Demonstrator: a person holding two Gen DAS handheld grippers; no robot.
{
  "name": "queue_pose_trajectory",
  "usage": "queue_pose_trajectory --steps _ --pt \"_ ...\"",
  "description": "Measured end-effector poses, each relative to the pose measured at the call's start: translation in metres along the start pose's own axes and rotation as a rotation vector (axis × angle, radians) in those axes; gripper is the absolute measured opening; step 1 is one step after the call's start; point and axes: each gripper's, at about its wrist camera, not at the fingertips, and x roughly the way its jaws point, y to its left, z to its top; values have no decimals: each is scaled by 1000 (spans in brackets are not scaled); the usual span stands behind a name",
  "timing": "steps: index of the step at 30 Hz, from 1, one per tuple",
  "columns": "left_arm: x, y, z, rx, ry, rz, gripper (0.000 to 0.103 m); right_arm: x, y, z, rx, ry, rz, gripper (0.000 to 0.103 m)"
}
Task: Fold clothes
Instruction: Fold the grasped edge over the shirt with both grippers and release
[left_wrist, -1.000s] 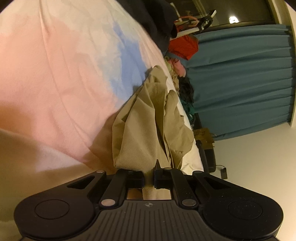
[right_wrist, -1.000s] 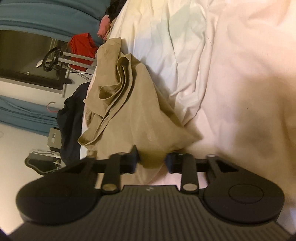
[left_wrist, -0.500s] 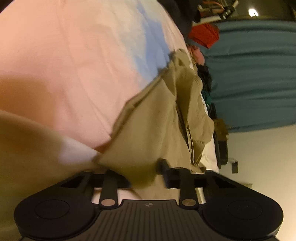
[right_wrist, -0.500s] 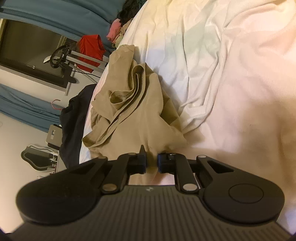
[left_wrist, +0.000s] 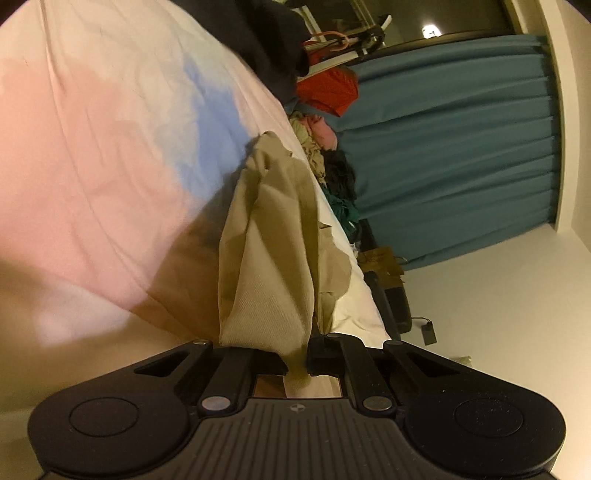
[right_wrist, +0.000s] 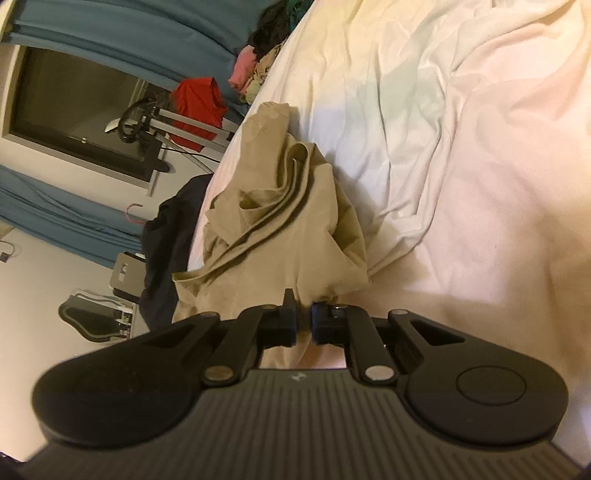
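Since a second ago both pairs of jaws have closed onto the khaki garment, and its near edge now hangs pulled up toward each camera instead of lying slack. That garment lies crumpled on the pale bedsheet, near the bed's edge, with a hemmed fold showing on top in the right wrist view. The left gripper is clamped on a bunched corner of the cloth, which passes between its fingers — a narrow tongue of fabric hangs below them. The right gripper is likewise pinched tight on another edge of the same garment, its jaws nearly together with fabric in the slit. Beyond the garment a pile of mixed clothes sits at the far end of the bed, a dark garment hangs off the bed's side, and a red cloth hangs before teal curtains.
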Motion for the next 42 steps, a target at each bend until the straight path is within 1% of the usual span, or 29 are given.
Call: queue_pose_trajectory --steps 6,10,13,16,21,24,26,28,30,32,34,38,39,42 --pt "-18 -20 -10 -8 4 -34 7 -25 10 -6 -31 -29 17 10" --pt "-42 -36 -15 -14 16 -51 7 -49 23 -4 -67 -60 44 9" --pt "-61 -51 -21 -6 11 -72 7 -69 34 -5 -96 -75 72 9" --pt "-84 -60 -32 -1 23 -97 7 -93 39 -14 -130 -75 86 9" --pt "-132 -60 -66 -46 59 -101 7 -146 34 -42 -167 -54 110 9" --pt "-158 -56 -85 -88 75 -115 7 -173 27 -56 -138 -49 137 10" --pt "-165 -53 -89 -116 72 -107 7 -182 27 -61 -128 -53 150 9" --pt "-160 -55 -83 -126 60 -106 7 -181 32 -59 -119 -53 144 10" --pt "-151 -59 -72 -129 47 -103 7 -173 43 -52 -148 -70 143 10" --pt "-130 -69 -55 -114 24 -85 8 -159 56 -43 -163 -88 129 10" --pt "-104 -77 -36 -88 13 -53 8 -134 69 -28 -173 -112 109 10" --pt "-54 -81 2 -64 -20 69 9 -70 86 5 -132 -124 50 10" --pt "-40 -81 11 -47 -26 108 9 -51 90 12 -143 -120 27 10" --pt "6 -77 37 47 -4 237 9 0 95 28 -165 -94 -41 10"
